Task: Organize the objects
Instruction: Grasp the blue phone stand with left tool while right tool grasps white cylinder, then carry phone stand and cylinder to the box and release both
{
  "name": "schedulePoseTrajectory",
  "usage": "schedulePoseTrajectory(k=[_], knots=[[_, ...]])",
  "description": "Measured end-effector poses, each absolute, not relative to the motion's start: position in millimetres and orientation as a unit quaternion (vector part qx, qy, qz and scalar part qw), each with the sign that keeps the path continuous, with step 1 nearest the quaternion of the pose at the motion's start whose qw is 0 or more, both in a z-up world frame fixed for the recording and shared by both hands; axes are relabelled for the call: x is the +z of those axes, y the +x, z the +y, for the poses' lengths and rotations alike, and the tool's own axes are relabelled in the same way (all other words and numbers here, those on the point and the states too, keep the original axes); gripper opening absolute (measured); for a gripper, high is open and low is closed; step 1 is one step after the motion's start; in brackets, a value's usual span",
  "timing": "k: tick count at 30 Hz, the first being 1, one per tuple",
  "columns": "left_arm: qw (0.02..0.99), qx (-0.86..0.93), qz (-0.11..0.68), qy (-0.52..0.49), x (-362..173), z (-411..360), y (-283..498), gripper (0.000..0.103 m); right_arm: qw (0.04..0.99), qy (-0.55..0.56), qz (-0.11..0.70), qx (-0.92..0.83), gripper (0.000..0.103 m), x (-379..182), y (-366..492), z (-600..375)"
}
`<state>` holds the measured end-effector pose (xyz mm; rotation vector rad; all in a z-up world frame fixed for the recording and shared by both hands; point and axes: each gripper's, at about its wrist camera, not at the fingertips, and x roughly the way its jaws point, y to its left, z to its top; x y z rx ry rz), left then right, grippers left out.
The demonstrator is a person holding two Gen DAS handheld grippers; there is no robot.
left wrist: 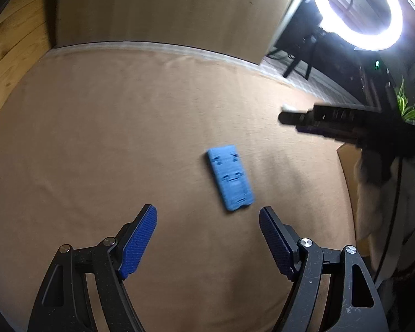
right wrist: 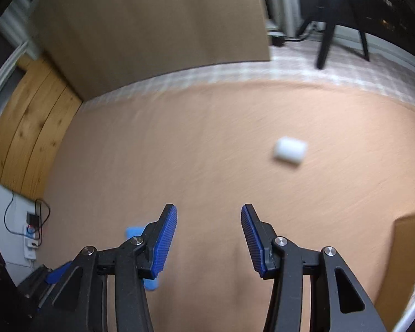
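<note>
The left gripper (left wrist: 207, 222) hangs above the tan cloth (left wrist: 124, 138) with its jaws spread wide and nothing between them, and the blue block (left wrist: 231, 177) lies flat on the cloth just ahead of its fingertips. The right gripper (right wrist: 209, 221) is likewise released and empty, its jaws parted over bare cloth. A small white cylinder (right wrist: 290, 152) lies on its side well ahead of it and to the right, untouched.

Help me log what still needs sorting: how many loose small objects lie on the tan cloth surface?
2. A blue flat rectangular plastic block lies mid-cloth, ahead of the open left gripper. A small white cylinder lies ahead and right of the open right gripper. Others may sit outside both views.
</note>
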<state>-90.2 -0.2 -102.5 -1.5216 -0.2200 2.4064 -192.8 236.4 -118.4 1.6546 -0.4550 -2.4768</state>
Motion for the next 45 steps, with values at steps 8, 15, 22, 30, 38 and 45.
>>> schedulePoseTrajectory(k=[8, 15, 22, 30, 38, 45], knots=[[0.147, 0.827, -0.062, -0.54, -113, 31, -116, 0.079, 0.013, 0.542, -0.151, -0.827, 0.045, -125, -234, 283], [0.14, 0.824, -0.06, -0.545, -119, 36, -126, 0.079, -0.027, 0.564, -0.097, -0.82, 0.045, -151, -263, 263], [0.13, 0.822, -0.057, -0.551, -127, 35, -133, 0.079, -0.06, 0.573, -0.061, -0.815, 0.032, -160, -264, 260], [0.128, 0.819, -0.039, -0.558, -135, 45, -139, 0.079, -0.043, 0.57, -0.119, -0.812, 0.022, -158, -241, 278], [0.116, 0.821, -0.012, -0.558, -145, 60, -140, 0.076, -0.01, 0.562, -0.138, -0.816, 0.022, -144, -185, 269], [0.104, 0.831, 0.004, -0.547, -144, 50, -137, 0.04, 0.0, 0.546, -0.158, -0.823, 0.022, -131, -137, 268]])
